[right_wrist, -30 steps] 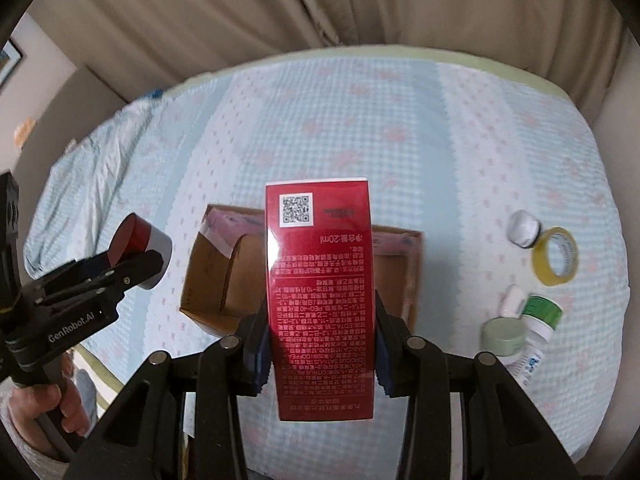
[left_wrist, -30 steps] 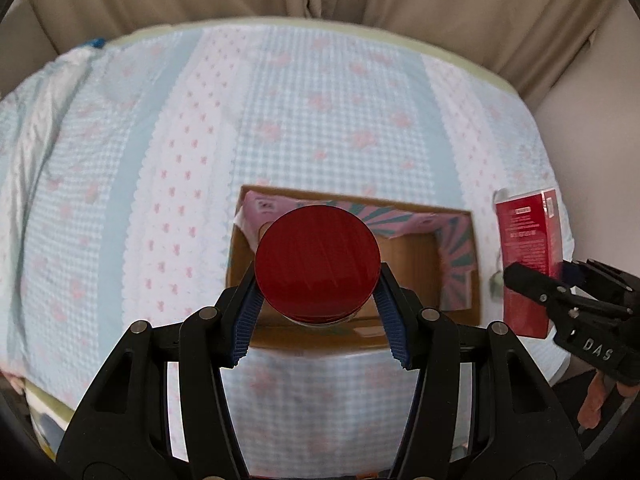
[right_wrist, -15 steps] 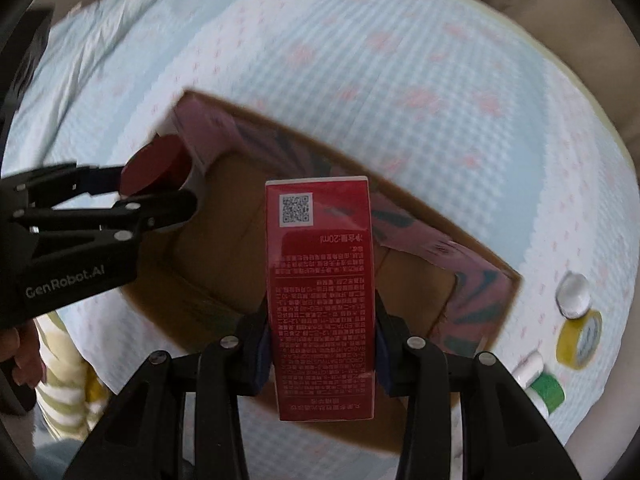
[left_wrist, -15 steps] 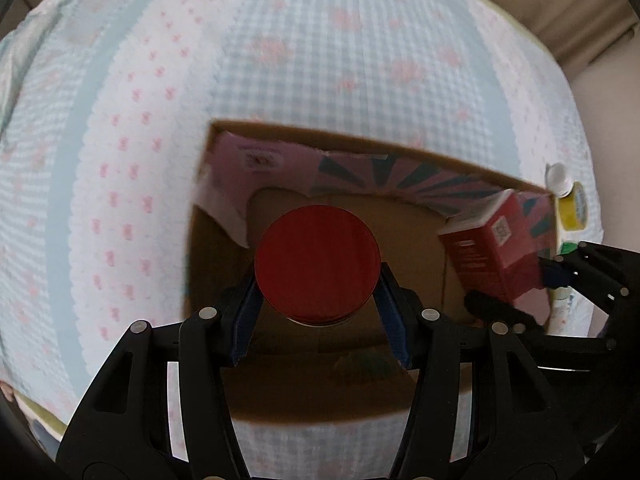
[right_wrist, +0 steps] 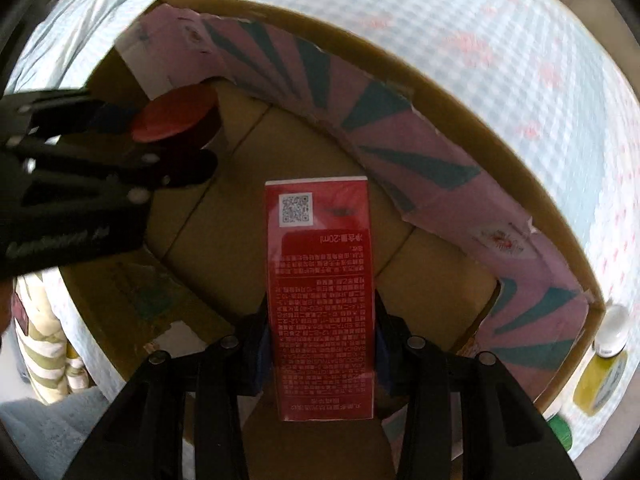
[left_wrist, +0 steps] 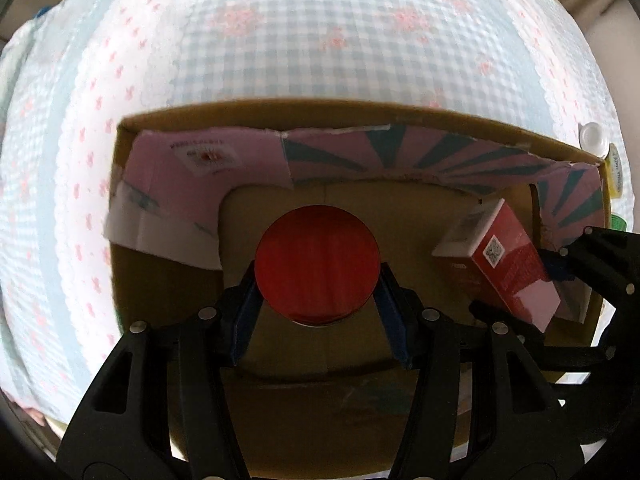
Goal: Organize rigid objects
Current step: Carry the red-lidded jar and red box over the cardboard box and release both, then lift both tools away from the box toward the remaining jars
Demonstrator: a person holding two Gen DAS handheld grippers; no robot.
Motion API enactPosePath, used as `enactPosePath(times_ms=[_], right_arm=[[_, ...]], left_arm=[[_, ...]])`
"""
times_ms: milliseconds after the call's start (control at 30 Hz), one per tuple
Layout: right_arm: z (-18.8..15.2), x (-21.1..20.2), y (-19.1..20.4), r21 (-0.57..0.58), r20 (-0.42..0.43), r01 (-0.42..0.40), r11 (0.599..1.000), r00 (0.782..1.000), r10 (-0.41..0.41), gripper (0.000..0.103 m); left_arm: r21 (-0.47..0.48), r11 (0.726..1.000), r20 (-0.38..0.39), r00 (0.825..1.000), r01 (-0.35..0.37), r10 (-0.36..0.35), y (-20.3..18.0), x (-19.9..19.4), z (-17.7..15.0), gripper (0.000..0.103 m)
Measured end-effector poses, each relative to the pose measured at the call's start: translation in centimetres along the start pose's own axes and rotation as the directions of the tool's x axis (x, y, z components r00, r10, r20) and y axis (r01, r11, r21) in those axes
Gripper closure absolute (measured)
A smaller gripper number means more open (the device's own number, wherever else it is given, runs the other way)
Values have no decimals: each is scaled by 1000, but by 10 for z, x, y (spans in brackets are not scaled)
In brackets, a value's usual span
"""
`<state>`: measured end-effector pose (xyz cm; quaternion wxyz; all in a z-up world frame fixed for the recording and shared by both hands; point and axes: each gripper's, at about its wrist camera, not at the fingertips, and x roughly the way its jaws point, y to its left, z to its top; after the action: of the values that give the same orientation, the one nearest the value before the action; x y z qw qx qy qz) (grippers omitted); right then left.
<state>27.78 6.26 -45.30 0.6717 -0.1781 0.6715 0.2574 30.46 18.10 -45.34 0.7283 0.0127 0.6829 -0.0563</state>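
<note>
A bed (left_wrist: 280,40) (checked blue cover, pink flowers) carries an open box (left_wrist: 360,110); a yellow tape roll (right_wrist: 600,380) and white cap (right_wrist: 612,330) lie beside it.

Both grippers' fingers (left_wrist: 384,312) clamped, loaded.

1. Left tongs (left_wrist: 318,300) clamped on a round red tin (left_wrist: 317,266), hanging over the open cardboard box (left_wrist: 320,110) on the bed (left_wrist: 280,40).
2. Right tongs (left_wrist: 560,292) pinching a red carton (left_wrist: 508,264), tilted, inside the box's right end.
3. White cap (left_wrist: 591,135) just past the box's far-right corner.
</note>
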Motion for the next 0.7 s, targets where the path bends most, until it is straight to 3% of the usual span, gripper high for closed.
enactPosePath(times_ms=[33, 67, 133, 167, 400, 700], right_arm=[[-3, -1, 1, -5, 10, 4, 1000, 1000, -4, 64], [-7, -3, 2, -11, 30, 6, 1000, 1000, -6, 63], [-15, -7, 5, -9, 73, -6, 1000, 997, 7, 40], [-19, -9, 5, -4, 81, -15, 1000, 997, 15, 0], [-47, -6, 12, 23, 40, -37, 999, 999, 36, 0], [-91, -36, 19, 49, 85, -8, 999, 996, 4, 0]], left_arm=[[2, 1000, 8, 1000, -1, 1, -1, -3, 1, 42], [5, 1000, 17, 1000, -2, 1, -2, -5, 2, 9], [18, 1000, 43, 999, -6, 5, -7, -12, 3, 0], [23, 1000, 45, 999, -10, 9, -9, -13, 3, 0], [38, 999, 49, 999, -2, 0, -23, -16, -4, 0], [16, 1000, 92, 996, -1, -1, -21, -56, -16, 0]])
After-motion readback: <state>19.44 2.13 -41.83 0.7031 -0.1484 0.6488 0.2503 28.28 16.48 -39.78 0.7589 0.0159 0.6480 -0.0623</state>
